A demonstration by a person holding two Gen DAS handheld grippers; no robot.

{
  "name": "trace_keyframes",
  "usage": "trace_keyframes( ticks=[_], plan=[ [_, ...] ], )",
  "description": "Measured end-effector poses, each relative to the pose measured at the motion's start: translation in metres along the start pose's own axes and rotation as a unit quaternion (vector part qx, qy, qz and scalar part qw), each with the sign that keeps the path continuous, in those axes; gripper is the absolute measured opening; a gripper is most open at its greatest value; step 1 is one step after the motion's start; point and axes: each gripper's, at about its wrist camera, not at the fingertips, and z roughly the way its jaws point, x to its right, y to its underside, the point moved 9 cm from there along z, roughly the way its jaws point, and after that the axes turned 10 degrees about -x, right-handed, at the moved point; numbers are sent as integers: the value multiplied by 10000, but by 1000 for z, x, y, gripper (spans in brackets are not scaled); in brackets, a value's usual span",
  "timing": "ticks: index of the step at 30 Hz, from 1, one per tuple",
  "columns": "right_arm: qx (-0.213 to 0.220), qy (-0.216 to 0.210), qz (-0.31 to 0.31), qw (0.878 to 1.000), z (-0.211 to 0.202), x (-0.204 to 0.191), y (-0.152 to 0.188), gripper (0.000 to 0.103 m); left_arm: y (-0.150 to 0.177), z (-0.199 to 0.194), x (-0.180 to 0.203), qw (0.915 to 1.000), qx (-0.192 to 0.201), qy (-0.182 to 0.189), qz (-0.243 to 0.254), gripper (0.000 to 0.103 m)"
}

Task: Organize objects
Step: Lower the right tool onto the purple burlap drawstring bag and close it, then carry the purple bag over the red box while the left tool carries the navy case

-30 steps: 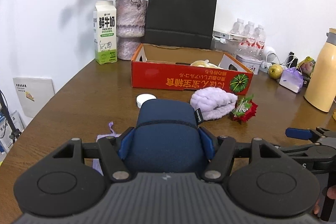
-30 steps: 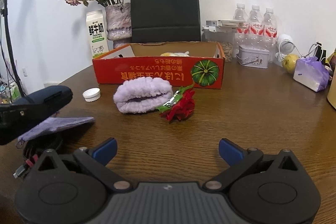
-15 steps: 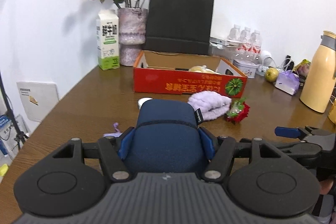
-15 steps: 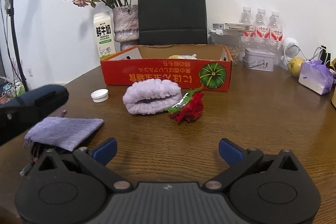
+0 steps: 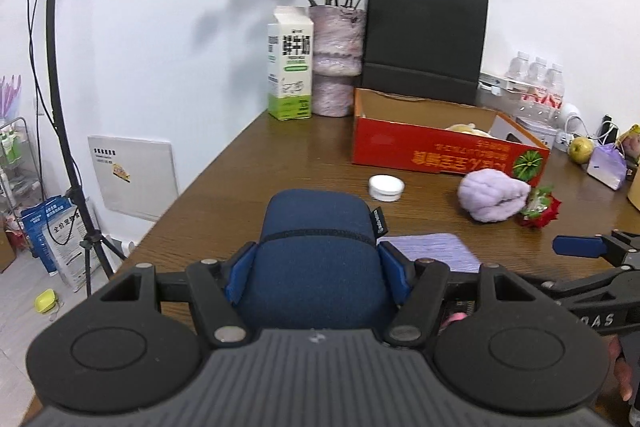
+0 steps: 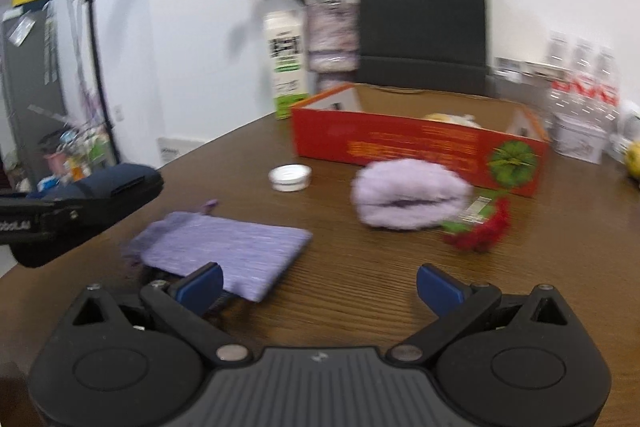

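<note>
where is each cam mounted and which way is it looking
Left wrist: on the left gripper, looking along its fingers over the table at the red box; the fingers clamp a blue case, and the right gripper's fingertip shows at right.
Right wrist: on the right gripper, open and empty, facing the same box; the left gripper with its case shows at left.
Shared: box, pouch, cap, milk carton.

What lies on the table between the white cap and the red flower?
The fluffy lilac cloth lies between the white cap and the red flower, shown in both views.
</note>
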Motion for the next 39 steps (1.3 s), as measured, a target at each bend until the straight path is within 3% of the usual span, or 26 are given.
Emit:
trace_keyframes(
  ticks=[13, 20, 26, 30, 35, 37, 39],
  plan=[
    [-502, -200, -299, 9981, 42, -65, -22, 103, 0, 25, -46, 9998, -175, -5, -98, 66],
    [-810, -126, -289, 9962, 72, -77, -26, 103, 4, 41, -58, 9993, -323, 73, -180, 66],
    [-789, -304, -79, 9964, 75, -73, -23, 101, 13, 55, -57, 9980, -550, 217, -226, 66],
    [-663, -178, -48, 9976, 72, -68, -26, 63, 16, 59, -59, 9973, -602, 292, -303, 66],
    [-620, -129, -112, 9979, 70, -67, -26, 50, 16, 59, -59, 9971, -604, 312, -330, 66],
    [-611, -157, -167, 9979, 68, -69, -25, 35, 16, 59, -60, 9970, -603, 328, -371, 66],
    [-594, -150, -171, 9980, 66, -70, -24, 29, 16, 59, -61, 9968, -602, 331, -413, 66]
  ],
)
